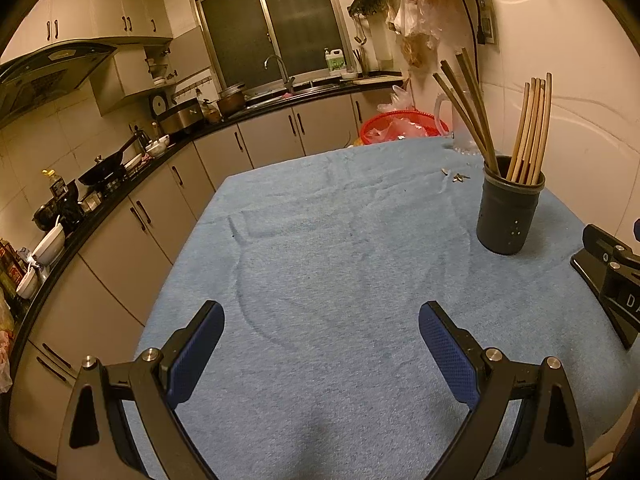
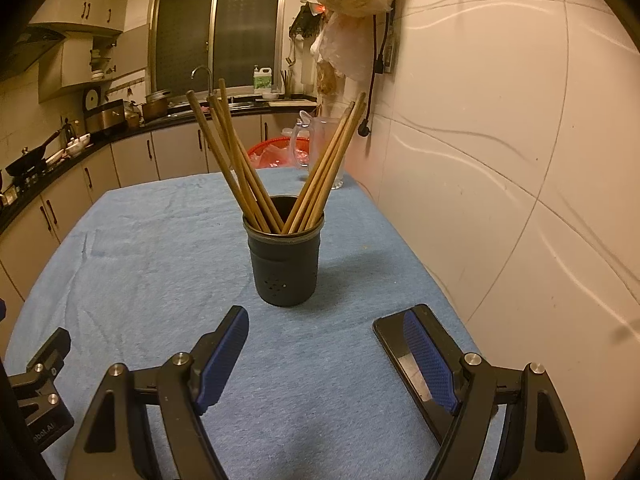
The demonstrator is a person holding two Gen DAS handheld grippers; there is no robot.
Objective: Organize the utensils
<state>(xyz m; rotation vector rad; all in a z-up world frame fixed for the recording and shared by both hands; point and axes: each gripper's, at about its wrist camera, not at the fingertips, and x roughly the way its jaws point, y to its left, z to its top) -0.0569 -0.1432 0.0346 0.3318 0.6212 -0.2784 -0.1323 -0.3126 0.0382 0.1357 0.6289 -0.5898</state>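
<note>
Small kitchen, dim yellowish light. I'm at a table under a blue cloth (image 1: 320, 240). Cream cabinets (image 1: 264, 136) and a black counter (image 1: 120, 196) curve from 9 to 12 o'clock, dark window (image 1: 264, 24) at 12, white wall (image 2: 500, 140) at 3.

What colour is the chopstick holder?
Dark grey, nearly black, with small holes near its base; the chopstick holder shows best in the right wrist view.

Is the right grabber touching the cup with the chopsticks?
Apart. The right wrist view shows bare blue towel between the open right hand-held gripper and the chopstick holder.
</note>
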